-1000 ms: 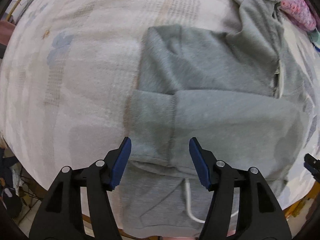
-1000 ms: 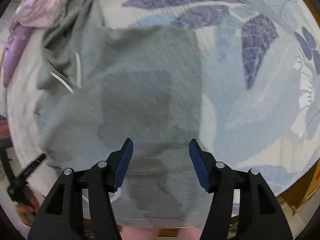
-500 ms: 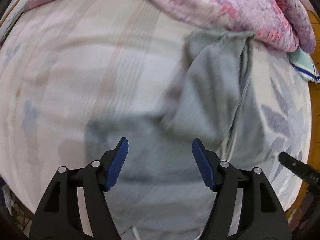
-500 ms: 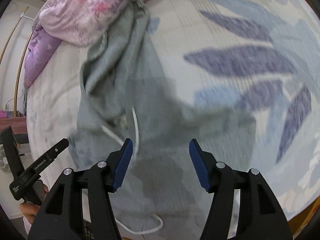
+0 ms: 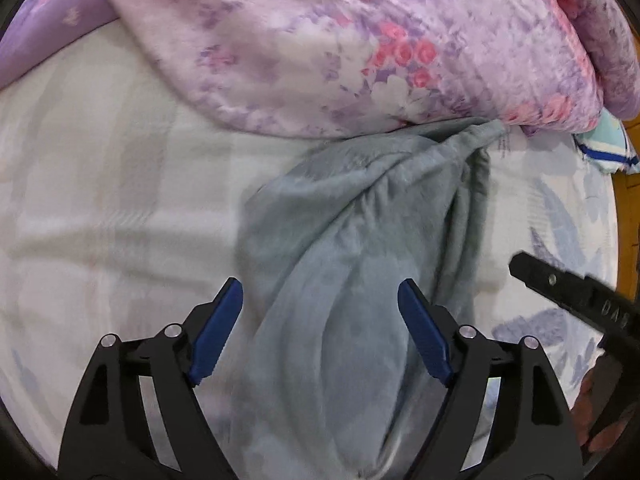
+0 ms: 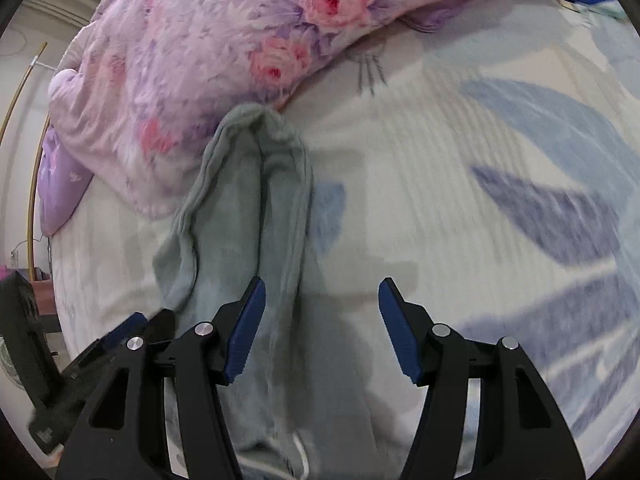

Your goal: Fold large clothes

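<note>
A grey hooded sweatshirt (image 5: pixel 360 240) lies on the bed; its bunched far part reaches up to the pink quilt. My left gripper (image 5: pixel 320 332) is open and empty, hovering over the grey cloth. In the right wrist view the same grey garment (image 6: pixel 248 220) runs from the quilt down under the left finger. My right gripper (image 6: pixel 322 328) is open and empty above the garment's right edge and the sheet. A white drawcord (image 6: pixel 298 452) shows at the bottom. The right gripper's body (image 5: pixel 576 300) shows in the left wrist view.
A pink floral quilt (image 5: pixel 360 40) is heaped across the far side of the bed, also in the right wrist view (image 6: pixel 240 40). The sheet (image 6: pixel 500 160) is pale with blue leaf prints. A light cushion (image 5: pixel 608 148) lies at far right. The left gripper's body (image 6: pixel 100 360) shows at lower left.
Both grippers have moved forward over the garment toward the quilt. The folded body and sleeve have dropped out of view; the bunched far part now fills the centre. Both stay open.
</note>
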`<state>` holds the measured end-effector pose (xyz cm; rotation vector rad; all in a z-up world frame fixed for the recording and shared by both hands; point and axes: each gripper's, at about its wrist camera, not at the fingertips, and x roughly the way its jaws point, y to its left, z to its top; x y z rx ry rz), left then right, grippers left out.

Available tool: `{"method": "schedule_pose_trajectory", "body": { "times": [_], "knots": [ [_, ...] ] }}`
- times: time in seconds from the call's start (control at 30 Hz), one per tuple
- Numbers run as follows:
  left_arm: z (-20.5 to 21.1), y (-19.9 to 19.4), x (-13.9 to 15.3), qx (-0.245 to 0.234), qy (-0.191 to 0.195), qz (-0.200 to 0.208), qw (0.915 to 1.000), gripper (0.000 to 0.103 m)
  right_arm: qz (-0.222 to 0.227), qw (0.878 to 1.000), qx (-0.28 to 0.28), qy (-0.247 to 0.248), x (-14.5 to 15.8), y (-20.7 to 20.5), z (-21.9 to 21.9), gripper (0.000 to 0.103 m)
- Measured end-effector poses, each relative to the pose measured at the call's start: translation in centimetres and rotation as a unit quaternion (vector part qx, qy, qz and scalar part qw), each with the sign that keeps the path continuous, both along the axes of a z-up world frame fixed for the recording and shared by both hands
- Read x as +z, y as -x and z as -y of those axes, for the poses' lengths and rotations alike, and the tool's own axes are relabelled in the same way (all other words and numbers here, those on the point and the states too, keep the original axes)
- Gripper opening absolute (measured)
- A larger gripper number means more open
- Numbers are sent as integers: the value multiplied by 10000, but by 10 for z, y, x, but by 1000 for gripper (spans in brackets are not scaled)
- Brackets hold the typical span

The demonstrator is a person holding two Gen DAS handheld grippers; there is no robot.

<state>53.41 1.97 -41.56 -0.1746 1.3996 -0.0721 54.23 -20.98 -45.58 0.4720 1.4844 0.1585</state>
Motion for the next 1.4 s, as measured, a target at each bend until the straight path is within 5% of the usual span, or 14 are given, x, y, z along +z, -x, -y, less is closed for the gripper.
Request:
{"method": "schedule_pose_trajectory", "body": {
  "times": [0.07, 0.13, 0.23, 0.3, 0.37, 0.4, 0.67, 1.03, 1.2, 1.3, 1.4],
  "knots": [
    [5, -7, -12, -235, -49, 131, 9996, 77, -285, 9985, 85, -468, -20, -13, -6, 66],
    [7, -11, -24, -530, -26, 47, 9986, 36, -346, 9990, 128, -252, -32, -24, -11, 66],
    [-1, -13, -29, -608, -139, 121, 9980, 21, -237, 9987, 415, 159, -43, -35, -22, 65],
    [-11, -13, -21, -445, -136, 266, 9986, 18, -142, 9985, 395, 359, -40, -39, -24, 57],
    [-20, -12, -9, -249, -185, 444, 9985, 17, 171, 9975, 540, 414, -30, -41, -27, 13],
    [-24, -12, -3, -159, -221, 528, 9982, 16, 262, 9975, 591, 291, -24, -42, -28, 10],
    [-34, 12, 56, 127, -409, 1119, 9928, 14, 980, 9934, 594, 15, 44, -11, -29, 10],
    [-34, 138, 156, 82, -433, 2062, 9775, 14, 2040, 9659, 1499, -552, 168, 137, -29, 10],
    [-37, 227, 165, 67, -149, 1675, 9857, 14, 1464, 9666, 2033, -546, 162, 242, -31, 10],
    [-30, 289, 135, -118, -85, 1009, 9948, 14, 788, 9721, 2146, -530, 129, 296, -30, 11],
    [-26, 327, 87, -225, -173, 83, 9996, 14, -792, 9680, 2381, -72, 58, 346, -34, 13]
  ]
}}
